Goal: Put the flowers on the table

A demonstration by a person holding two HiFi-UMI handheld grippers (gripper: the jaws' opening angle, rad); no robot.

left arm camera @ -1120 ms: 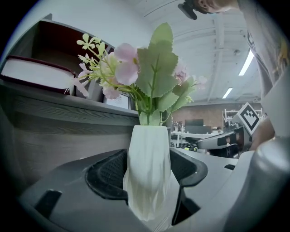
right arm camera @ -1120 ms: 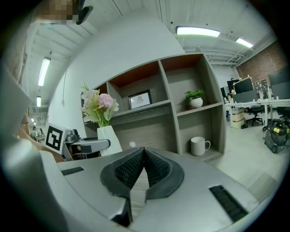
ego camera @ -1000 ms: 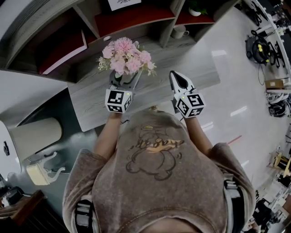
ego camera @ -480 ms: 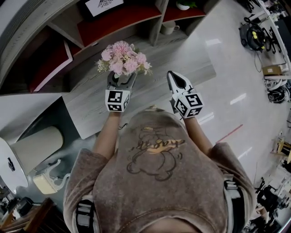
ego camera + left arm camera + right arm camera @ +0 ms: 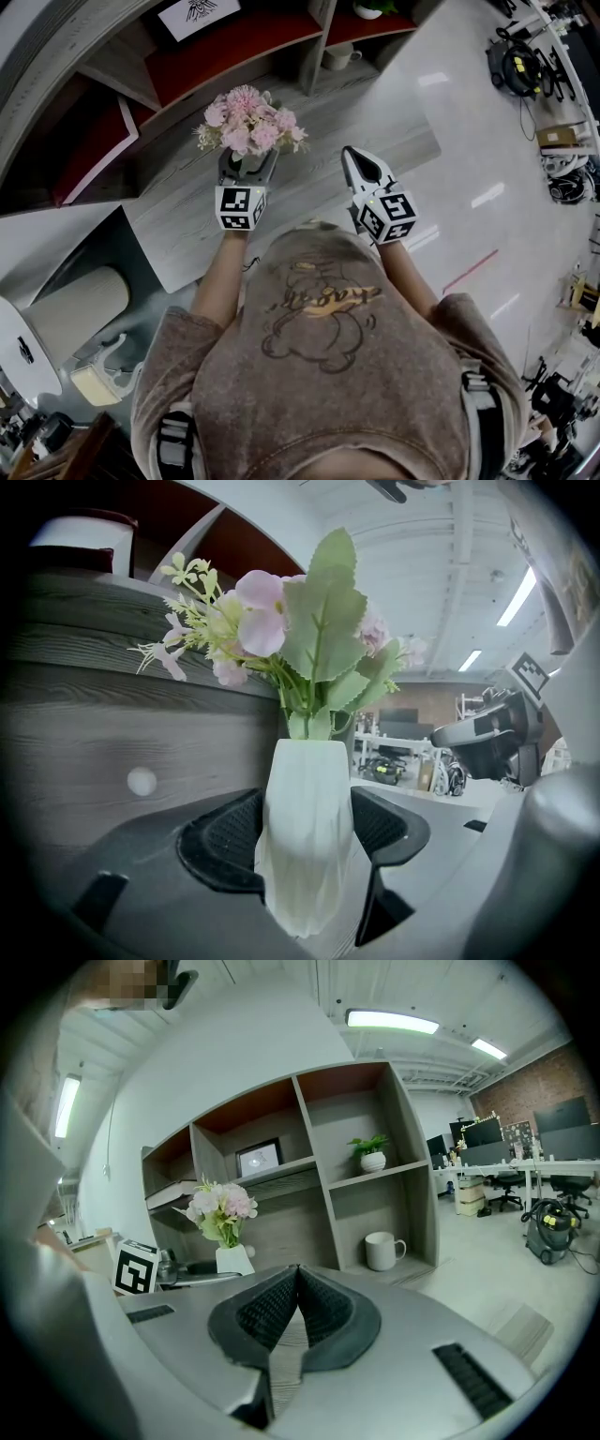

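A bunch of pink flowers (image 5: 248, 122) stands in a white faceted vase (image 5: 307, 827). My left gripper (image 5: 246, 169) is shut on the vase, its padded jaws pressing both sides of it (image 5: 309, 841). It holds the vase upright over the grey wooden table (image 5: 328, 122), close to the shelf unit; I cannot tell whether the base touches the top. My right gripper (image 5: 361, 169) is over the table to the right, shut with nothing in it (image 5: 298, 1274). From its view the flowers (image 5: 222, 1206) and the vase (image 5: 234, 1258) show at the left.
A shelf unit (image 5: 244, 42) backs the table, holding a framed picture (image 5: 259, 1159), a small potted plant (image 5: 372, 1152) and a white mug (image 5: 382, 1251). Polished floor (image 5: 487, 159) lies to the right; a round white bin (image 5: 80, 300) stands at lower left.
The head view has shifted a little, sliding the shelf unit and table up and left. The left gripper keeps its hold on the vase; the right gripper stays shut beside it.
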